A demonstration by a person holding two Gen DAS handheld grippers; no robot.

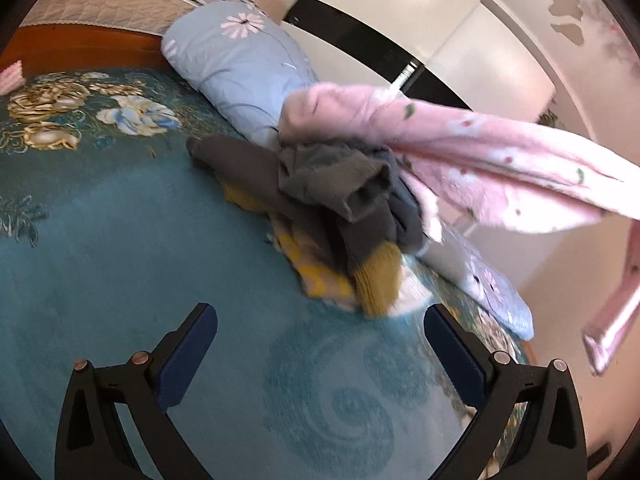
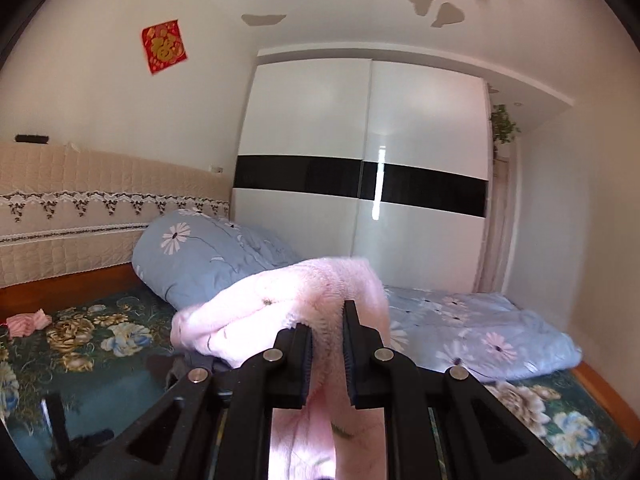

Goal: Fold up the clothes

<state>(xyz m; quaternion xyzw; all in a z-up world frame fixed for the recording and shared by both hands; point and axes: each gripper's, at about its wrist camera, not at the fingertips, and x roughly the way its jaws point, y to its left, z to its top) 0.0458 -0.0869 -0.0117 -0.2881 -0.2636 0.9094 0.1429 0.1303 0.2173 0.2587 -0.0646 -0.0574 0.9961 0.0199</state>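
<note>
Pink fleece garment [image 2: 280, 304], soft, light and floppy by its look, is pinched between the right tongs [image 2: 327, 344] and hangs stretched above the bed [image 1: 120, 280]. Left tongs [image 1: 320, 344] hover spread and empty over the bed. Beyond them lies a crumpled clothes pile [image 1: 340, 208]; a hem or corner looks best to grip.

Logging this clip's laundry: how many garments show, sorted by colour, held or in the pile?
Pink: 1, fleece garment clamped in the right tool
Grey: 1 bundle, possibly more than one piece
Mustard yellow: 1, knit
Yellow-and-white patterned: 1
Total: 4 at least
</note>
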